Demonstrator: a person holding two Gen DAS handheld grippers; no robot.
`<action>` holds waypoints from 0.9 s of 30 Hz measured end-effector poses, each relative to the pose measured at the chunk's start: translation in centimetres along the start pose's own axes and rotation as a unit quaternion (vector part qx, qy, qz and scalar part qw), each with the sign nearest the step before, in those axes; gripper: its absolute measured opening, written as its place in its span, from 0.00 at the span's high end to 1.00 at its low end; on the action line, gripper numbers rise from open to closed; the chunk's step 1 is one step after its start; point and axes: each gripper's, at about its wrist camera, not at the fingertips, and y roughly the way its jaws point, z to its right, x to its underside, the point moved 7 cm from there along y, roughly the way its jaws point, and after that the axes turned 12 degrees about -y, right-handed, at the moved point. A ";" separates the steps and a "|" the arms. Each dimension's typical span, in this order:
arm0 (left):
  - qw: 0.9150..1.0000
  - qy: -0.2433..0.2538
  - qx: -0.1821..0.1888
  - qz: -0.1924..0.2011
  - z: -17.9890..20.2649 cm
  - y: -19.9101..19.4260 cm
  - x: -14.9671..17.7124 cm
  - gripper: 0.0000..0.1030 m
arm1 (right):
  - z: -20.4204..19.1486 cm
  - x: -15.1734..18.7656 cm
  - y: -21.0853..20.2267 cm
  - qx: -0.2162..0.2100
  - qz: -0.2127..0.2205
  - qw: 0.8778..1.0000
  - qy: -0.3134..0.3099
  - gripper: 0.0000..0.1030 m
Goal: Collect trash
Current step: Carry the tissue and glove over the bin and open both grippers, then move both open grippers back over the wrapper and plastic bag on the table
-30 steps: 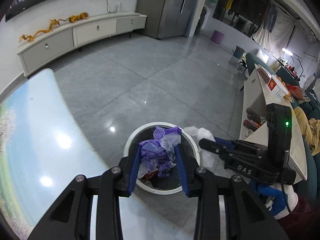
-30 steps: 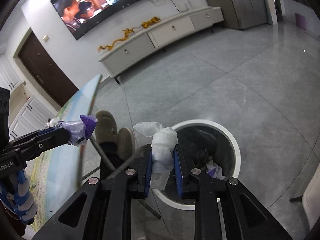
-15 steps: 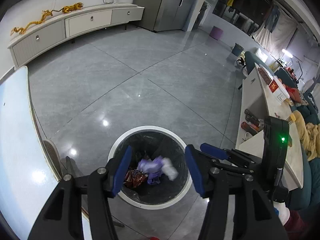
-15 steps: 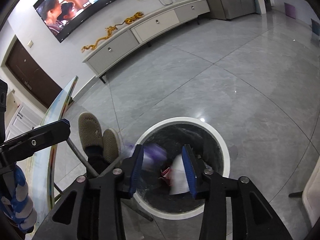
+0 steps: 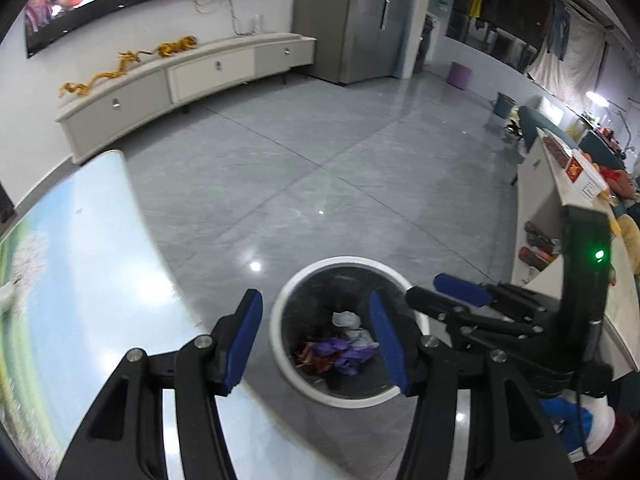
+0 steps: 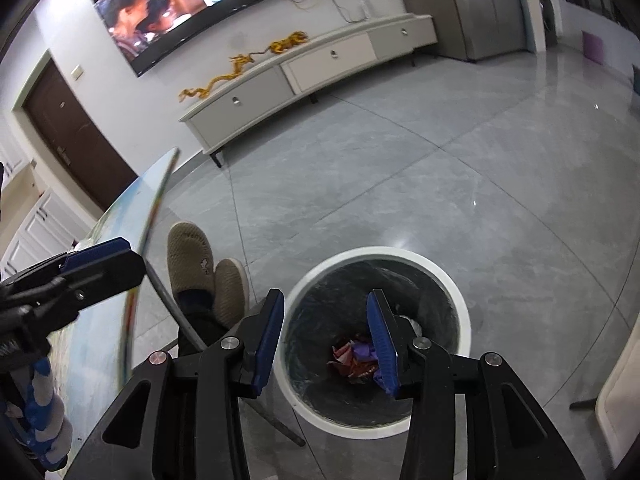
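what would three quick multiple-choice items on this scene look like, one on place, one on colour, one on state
1. Where is the trash bin standing?
A. on the tabletop
B. on the grey floor beside the table
C. on the TV cabinet

2. What colour are the pads on the left gripper?
A. blue
B. red
C. white

3. What state is the right gripper in?
A. shut on a white tissue
B. shut with nothing in it
C. open with nothing between its pads

Answers:
1. B, the white rim sits on the floor tiles next to the table edge.
2. A, both inner pads show blue against the black fingers.
3. C, the pads stand apart over the bin, and the crumpled trash lies at its bottom.
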 end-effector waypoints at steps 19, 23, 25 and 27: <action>0.992 -0.075 -0.068 0.071 -9.1 -9.0 3.4 0.37 | -11.1 -2.2 -4.6 -0.037 0.040 0.994 -0.096 0.52; 0.989 -0.083 -0.076 0.092 -10.4 -11.1 3.6 0.37 | -13.4 -2.2 -5.3 -0.046 0.045 0.991 -0.114 0.52; 0.988 -0.087 -0.080 0.102 -10.8 -12.1 3.7 0.37 | -14.5 -2.3 -5.7 -0.049 0.047 0.990 -0.122 0.52; 0.987 -0.089 -0.082 0.109 -11.1 -12.8 3.9 0.36 | -15.4 -2.5 -6.0 -0.051 0.050 0.989 -0.129 0.52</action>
